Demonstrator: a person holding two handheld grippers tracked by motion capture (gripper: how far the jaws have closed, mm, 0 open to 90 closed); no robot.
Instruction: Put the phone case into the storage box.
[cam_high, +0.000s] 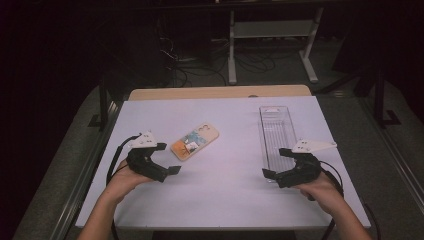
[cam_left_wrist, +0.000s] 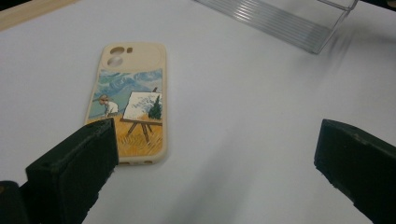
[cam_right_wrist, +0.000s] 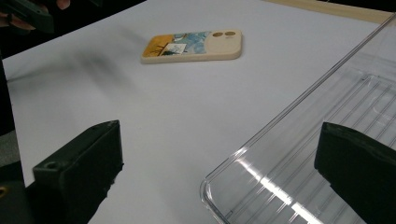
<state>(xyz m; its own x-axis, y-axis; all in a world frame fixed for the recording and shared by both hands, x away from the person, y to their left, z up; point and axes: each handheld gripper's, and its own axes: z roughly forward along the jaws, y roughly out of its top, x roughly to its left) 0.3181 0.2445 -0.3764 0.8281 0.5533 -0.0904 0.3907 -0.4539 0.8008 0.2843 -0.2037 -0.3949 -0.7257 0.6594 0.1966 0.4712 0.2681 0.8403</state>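
A cream phone case (cam_high: 195, 141) printed with a painter and an easel lies flat, left of the table's middle. My left gripper (cam_high: 169, 158) is open just near-left of it. In the left gripper view the phone case (cam_left_wrist: 128, 107) lies ahead, beside the left jaw of the gripper (cam_left_wrist: 215, 149). A long clear plastic tray (cam_high: 277, 132) lies lengthwise on the right. My right gripper (cam_high: 276, 162) is open at its near end. In the right gripper view the tray's near corner (cam_right_wrist: 261, 135) sits between the open jaws (cam_right_wrist: 219, 154), and the phone case (cam_right_wrist: 194, 45) lies farther off.
A white sheet (cam_high: 220, 190) covers the table, with a wooden edge (cam_high: 220, 92) showing at the back. Behind the table stand a desk frame (cam_high: 270, 45) and cables on a dark floor. My left gripper (cam_right_wrist: 28, 14) shows at the top left of the right gripper view.
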